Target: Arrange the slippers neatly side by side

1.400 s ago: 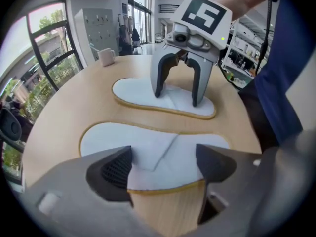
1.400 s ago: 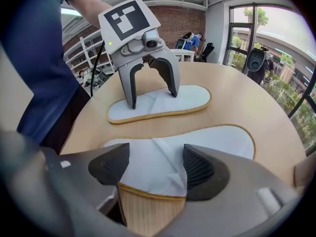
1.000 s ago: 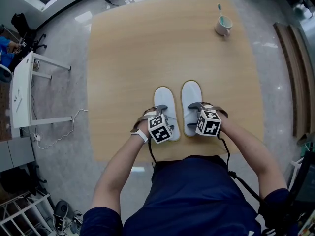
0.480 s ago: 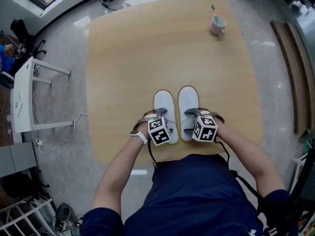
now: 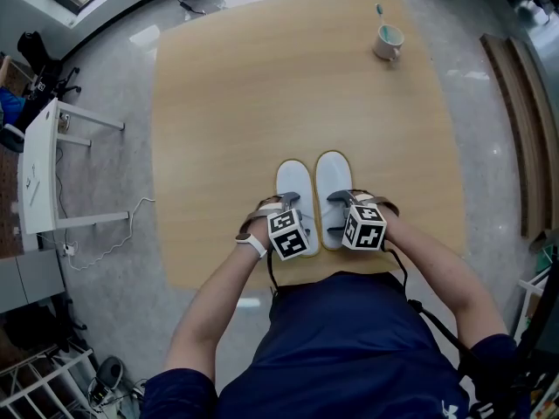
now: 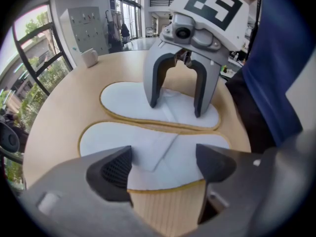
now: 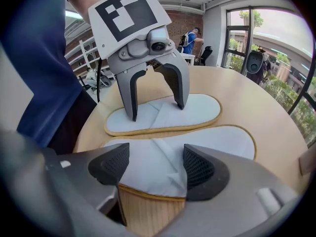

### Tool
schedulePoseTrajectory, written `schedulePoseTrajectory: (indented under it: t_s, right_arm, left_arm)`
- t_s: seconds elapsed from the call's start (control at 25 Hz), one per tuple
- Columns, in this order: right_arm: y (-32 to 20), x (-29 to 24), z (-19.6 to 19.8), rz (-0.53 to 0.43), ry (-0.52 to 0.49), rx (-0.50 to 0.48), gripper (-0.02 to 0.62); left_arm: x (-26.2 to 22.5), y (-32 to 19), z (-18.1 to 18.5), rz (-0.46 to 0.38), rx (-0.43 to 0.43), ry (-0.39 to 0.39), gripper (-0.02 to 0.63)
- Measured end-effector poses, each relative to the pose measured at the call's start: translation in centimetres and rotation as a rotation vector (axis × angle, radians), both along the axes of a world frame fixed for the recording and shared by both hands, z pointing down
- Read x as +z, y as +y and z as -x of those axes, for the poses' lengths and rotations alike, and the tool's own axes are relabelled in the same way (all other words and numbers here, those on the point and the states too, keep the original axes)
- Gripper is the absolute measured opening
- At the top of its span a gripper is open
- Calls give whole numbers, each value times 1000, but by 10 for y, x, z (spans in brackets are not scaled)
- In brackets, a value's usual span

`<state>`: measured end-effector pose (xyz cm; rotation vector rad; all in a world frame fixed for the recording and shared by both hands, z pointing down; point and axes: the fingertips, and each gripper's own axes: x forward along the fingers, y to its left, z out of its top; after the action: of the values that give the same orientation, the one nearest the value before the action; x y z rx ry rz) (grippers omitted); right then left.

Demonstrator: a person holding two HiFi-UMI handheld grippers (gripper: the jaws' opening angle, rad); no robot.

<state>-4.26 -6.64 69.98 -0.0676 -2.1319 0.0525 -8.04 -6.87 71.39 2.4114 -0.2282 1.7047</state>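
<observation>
We see a pale wood bench (image 5: 262, 85) on a glossy grey floor (image 5: 113, 147), with a white side table (image 5: 39, 164) off to its left and tall windows around the room. A mug (image 5: 389, 44) holding a toothbrush (image 5: 380, 12) stands at the far corner, well apart from the two white slippers (image 5: 294, 186), which lie touching side by side at the near edge. The left gripper (image 6: 163, 168) and right gripper (image 7: 158, 168) each have their fingers spread over one slipper's near end, pinching nothing.

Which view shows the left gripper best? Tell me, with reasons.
The right gripper view: it faces the left gripper whole, open over the left slipper. The head view shows mainly its marker cube from above; its own view shows only its fingertips.
</observation>
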Motion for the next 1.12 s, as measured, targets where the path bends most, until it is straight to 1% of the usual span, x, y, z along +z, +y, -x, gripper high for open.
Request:
schedulePoseTrajectory:
  t_s: [0.6, 0.88, 1.0, 1.12]
  right_arm:
    - [0, 0, 1, 4, 14, -2, 351]
    - [2, 1, 1, 4, 23, 7, 351]
    - [1, -10, 4, 32, -31, 55, 351]
    - [-4, -38, 9, 29, -123, 121, 351]
  left_arm:
    - [0, 0, -1, 9, 13, 10, 417]
    - [0, 1, 0, 2, 10, -11, 419]
    - [-7, -1, -3, -18, -10, -13, 419]
    - [-33, -7, -10, -60, -54, 44, 419]
